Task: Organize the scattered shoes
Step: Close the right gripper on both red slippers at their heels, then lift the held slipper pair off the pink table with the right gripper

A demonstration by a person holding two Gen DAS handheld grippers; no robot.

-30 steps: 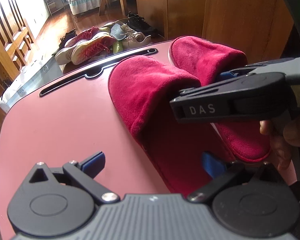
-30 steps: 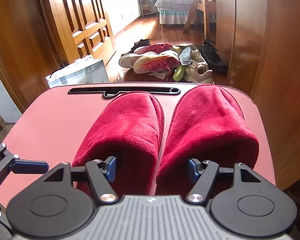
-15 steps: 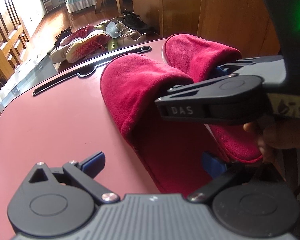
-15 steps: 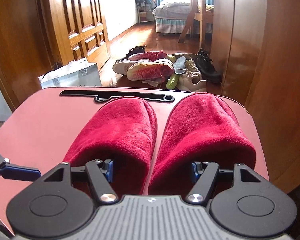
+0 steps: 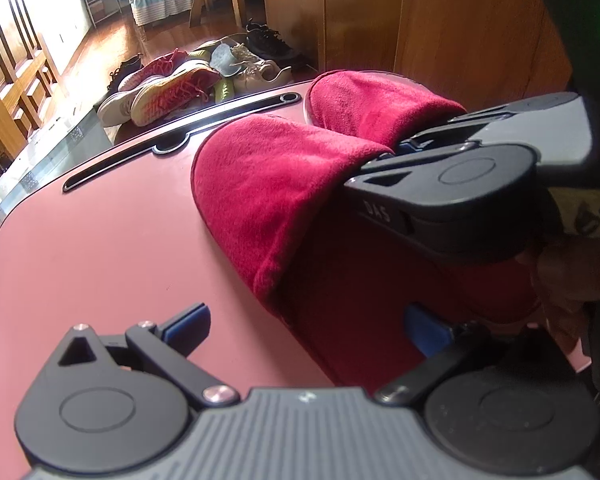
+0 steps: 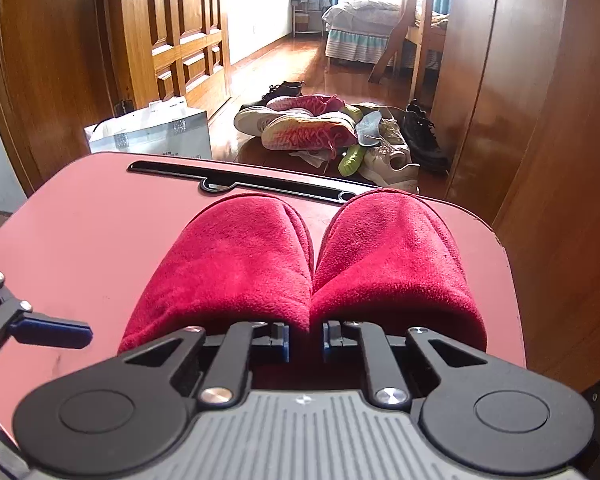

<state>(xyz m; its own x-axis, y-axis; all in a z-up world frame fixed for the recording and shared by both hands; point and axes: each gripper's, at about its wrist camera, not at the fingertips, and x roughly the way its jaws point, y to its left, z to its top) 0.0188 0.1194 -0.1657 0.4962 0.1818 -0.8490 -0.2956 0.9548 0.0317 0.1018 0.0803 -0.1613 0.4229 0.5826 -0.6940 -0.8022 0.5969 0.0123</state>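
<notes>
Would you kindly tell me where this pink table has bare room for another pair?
Bare: the pink table left of the red slippers, up to the black slot at the far edge. Crowded: the right side, where both slippers lie, and the floor beyond, with the shoe pile.

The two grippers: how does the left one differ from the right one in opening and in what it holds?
The left gripper stands wide open, pressing on nothing; the right gripper is closing, nearly shut. The right gripper pinches the inner edges of both red slippers together; the left gripper holds nothing. Both point down at the pink table.
</notes>
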